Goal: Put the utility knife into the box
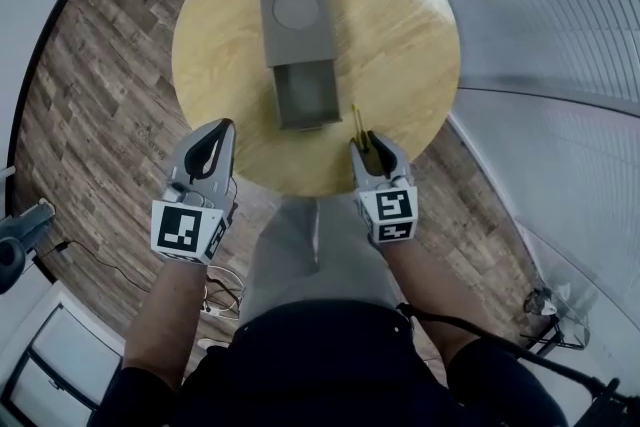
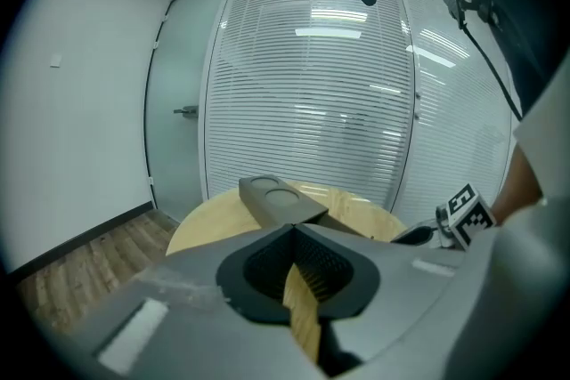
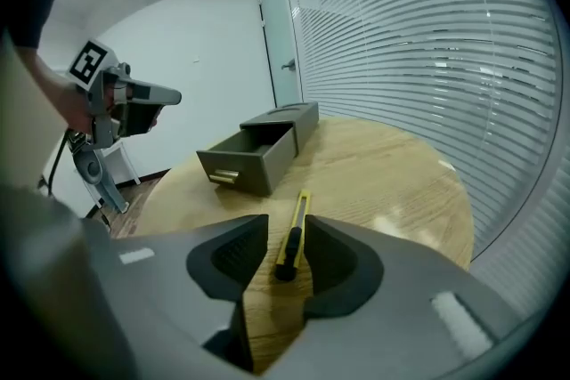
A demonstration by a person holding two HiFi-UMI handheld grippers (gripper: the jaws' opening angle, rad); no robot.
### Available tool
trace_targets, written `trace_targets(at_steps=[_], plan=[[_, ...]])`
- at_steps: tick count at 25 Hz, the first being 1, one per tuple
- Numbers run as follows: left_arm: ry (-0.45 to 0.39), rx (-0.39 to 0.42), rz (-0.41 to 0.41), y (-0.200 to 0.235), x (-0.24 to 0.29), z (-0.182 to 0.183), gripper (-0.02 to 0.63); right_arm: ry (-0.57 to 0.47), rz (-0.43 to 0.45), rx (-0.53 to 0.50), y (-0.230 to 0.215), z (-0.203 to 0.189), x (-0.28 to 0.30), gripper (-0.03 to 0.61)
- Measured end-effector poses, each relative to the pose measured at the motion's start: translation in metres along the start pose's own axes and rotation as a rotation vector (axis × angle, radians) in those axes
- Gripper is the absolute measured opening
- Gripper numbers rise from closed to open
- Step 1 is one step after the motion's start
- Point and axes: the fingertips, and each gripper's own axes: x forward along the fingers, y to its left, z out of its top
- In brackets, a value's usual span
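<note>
A person (image 1: 320, 355) stands over a round table (image 1: 405, 35) with a gripper in each hand. The left gripper (image 1: 228, 125) hangs at the table's near edge, its jaws closed tip to tip on nothing. The right gripper (image 1: 366, 145) is low over the tabletop with its jaws spread wide. The knife (image 3: 292, 234), yellow with a black end, lies flat on the wood between them. Its black end is nearest the gripper and neither pad appears to press on it. Just beyond the knife and a little to its left, the box (image 1: 292, 0) lies along the middle of the table, and its drawer (image 1: 305, 95) is pulled out toward the person and looks empty. Blinds and glass walls close off the room behind. The knife is not yet in the box, and the step in hand appears to be the pickup. The next move likely calls for closing squarely on the black end so the long body does not swing. The knife must then be lifted, carried over the drawer and lined up lengthwise with it before release.
</note>
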Motion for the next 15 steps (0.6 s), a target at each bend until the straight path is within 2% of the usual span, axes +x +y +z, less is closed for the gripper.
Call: trace_targets(at_steps=[4,7,15], plan=[[-0.002,0.006,-0.004,-0.001,0.0,0.0,0.003,0.044,-0.023,-0.025,0.004,-0.005,0.003,0.13],[-0.007,0.007,-0.001,-0.002,0.001,0.004,0.003,0.06,-0.039,-0.016,-0.001,-0.007,0.005,0.094],[-0.008,0.009,0.024,-0.005,-0.007,0.019,0.003,0.132,-0.019,-0.007,-0.007,-0.013,0.01,0.072]])
